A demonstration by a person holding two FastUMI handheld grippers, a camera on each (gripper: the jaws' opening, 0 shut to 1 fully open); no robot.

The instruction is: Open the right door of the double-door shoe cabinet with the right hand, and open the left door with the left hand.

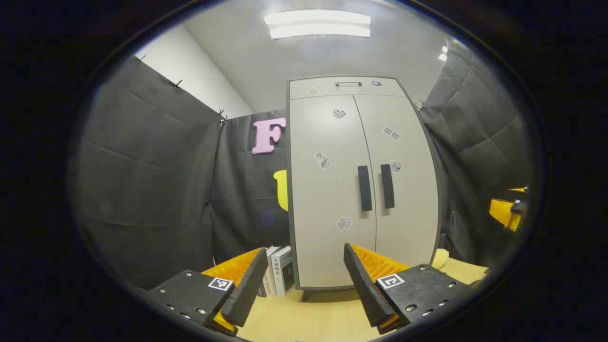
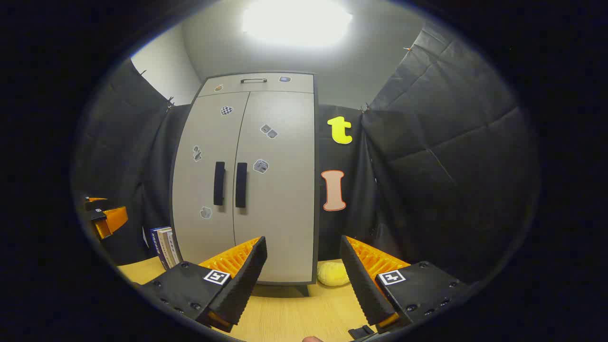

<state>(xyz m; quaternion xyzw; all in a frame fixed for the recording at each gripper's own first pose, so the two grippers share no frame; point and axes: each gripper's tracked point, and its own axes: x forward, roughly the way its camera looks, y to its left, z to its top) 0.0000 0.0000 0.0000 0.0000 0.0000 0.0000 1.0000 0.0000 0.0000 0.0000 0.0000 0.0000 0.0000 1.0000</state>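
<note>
The shoe cabinet (image 1: pixel 363 190) stood at the far side of the table (image 1: pixel 304 318), both doors closed, and neither door had been touched yet. The left handle (image 1: pixel 364 188) and the right handle (image 1: pixel 387 186) hung upright just beside each other, one on either side of the seam between the doors.

The left gripper (image 1: pixel 304 278) hung near the table's front, well apart from the cabinet, its fingers spread wide and grasping nothing. The right gripper (image 2: pixel 304 273) was likewise spread and empty, aimed a little to the right of the cabinet's right edge. In the right gripper view the left handle (image 2: pixel 219 183) and right handle (image 2: pixel 241 185) sat well left of that gripper's line.

The main risk looked to be the closeness of the two handles: a finger reaching for one could slip behind or knock the other, or the two grippers could collide if both came in together. A weak pinch might slide off the smooth bar when pulled. The books (image 1: pixel 279 270) at the cabinet's left and the yellow soft thing (image 2: pixel 333 274) at its right could obstruct a swinging door.
</note>
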